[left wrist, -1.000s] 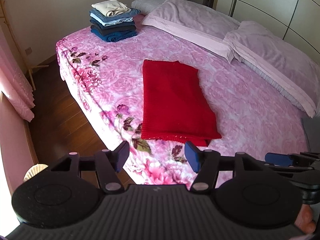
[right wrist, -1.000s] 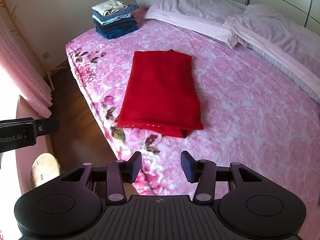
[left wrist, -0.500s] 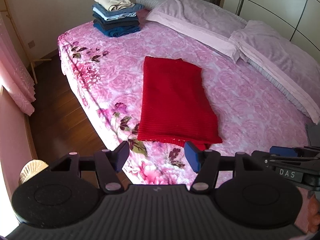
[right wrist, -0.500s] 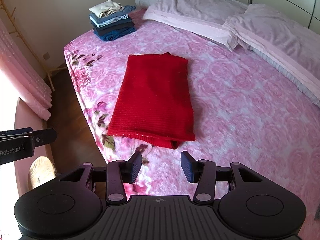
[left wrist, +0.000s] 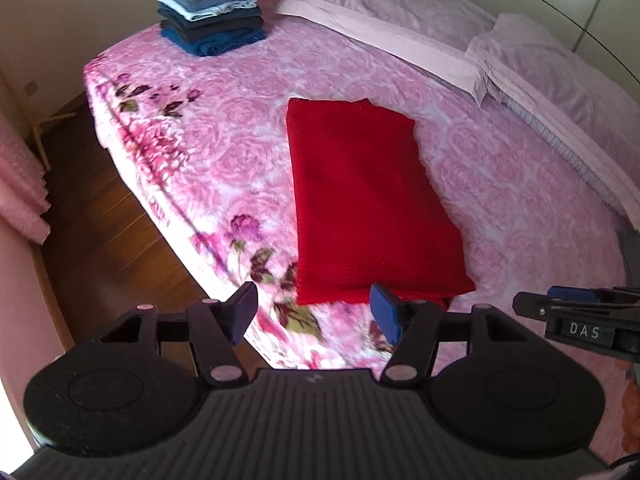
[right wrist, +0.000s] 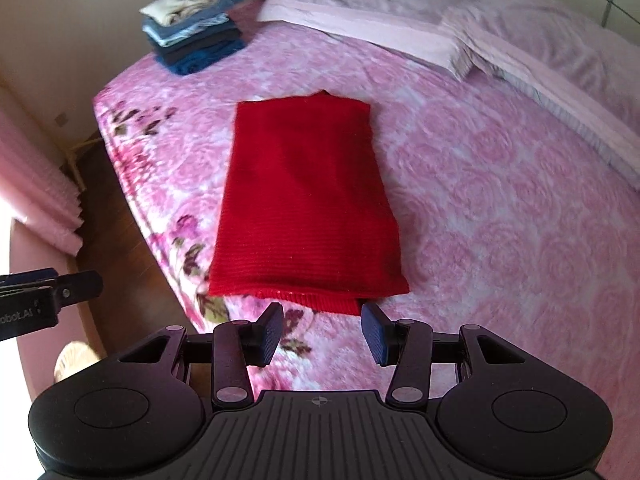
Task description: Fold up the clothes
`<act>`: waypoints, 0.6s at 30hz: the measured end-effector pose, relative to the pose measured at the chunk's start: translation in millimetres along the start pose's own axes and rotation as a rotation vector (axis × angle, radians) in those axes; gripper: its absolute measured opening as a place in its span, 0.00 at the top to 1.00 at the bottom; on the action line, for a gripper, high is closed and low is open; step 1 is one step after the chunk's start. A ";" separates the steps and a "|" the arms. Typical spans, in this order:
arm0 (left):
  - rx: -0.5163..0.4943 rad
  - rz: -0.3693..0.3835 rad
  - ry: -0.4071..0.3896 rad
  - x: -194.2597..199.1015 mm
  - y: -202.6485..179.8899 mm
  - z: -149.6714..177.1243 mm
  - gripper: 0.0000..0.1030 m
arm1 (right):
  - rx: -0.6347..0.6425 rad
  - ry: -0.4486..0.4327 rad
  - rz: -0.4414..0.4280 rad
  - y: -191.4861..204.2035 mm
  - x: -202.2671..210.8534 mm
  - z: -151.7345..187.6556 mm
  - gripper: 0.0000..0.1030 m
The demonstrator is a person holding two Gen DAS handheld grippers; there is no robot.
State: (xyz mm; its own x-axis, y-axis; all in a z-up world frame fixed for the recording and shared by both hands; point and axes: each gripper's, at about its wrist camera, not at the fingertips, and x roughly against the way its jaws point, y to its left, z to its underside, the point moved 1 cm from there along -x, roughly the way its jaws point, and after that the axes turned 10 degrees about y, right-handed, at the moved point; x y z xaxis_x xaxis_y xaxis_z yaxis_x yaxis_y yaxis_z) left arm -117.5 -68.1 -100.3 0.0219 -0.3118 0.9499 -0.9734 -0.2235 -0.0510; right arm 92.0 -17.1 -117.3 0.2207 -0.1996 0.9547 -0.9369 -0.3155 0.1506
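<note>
Near the bed's long flowered side edge, toward its foot end, lies the red knit garment, already folded into a long flat rectangle on the pink rose blanket. Its long axis runs slantwise from that edge in toward the middle of the bed and the pillows; the near short end, where a lower layer pokes out a little at one corner, sits just inside the edge, and the far short end points toward the head of the bed. A stack of folded clothes stands at the far corner, well apart from it.

The left gripper hangs above the near end with its jaws moderately wide and nothing between them; the right gripper is likewise parted and empty, just short of the same hem.

The step in hand looks like taking the near short end for a fold across the length. To do it well, each gripper should come down on its own near corner and pinch through all the layers, including the protruding lower one, which may be a sleeve or hem; blur makes that hard to tell. Lift both corners evenly and carry them along the long axis so that the edges meet squarely at the far end.
</note>
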 end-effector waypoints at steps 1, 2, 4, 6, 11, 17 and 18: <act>-0.017 0.002 0.010 -5.7 6.3 -6.2 0.43 | -0.017 0.006 0.010 2.9 -5.0 -5.8 0.54; -0.032 0.001 0.022 -11.8 12.7 -11.7 0.43 | -0.034 0.012 0.020 5.8 -9.9 -11.6 0.54; -0.055 -0.005 0.045 -23.6 23.9 -19.9 0.42 | -0.065 0.024 0.032 11.9 -19.3 -21.1 0.54; -0.080 -0.014 0.063 -38.6 34.3 -25.2 0.41 | -0.095 0.023 0.035 17.9 -28.4 -28.2 0.54; -0.089 0.016 0.117 -86.4 58.6 -27.7 0.41 | -0.154 0.044 0.001 9.3 -66.2 -32.2 0.54; 0.003 0.207 0.167 -140.6 80.1 -22.4 0.41 | -0.255 0.089 -0.161 -57.3 -103.5 -25.7 0.54; 0.018 0.237 0.171 -149.9 81.8 -21.9 0.41 | -0.265 0.088 -0.194 -70.2 -108.8 -26.3 0.54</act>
State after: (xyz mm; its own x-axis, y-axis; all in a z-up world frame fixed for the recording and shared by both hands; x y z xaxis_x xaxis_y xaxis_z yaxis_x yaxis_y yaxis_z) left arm -205.4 -19.4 -240.1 -0.2460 -0.1976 0.9489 -0.9425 -0.1796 -0.2817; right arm 126.6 51.1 -225.0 0.3881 -0.0754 0.9185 -0.9203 -0.0855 0.3818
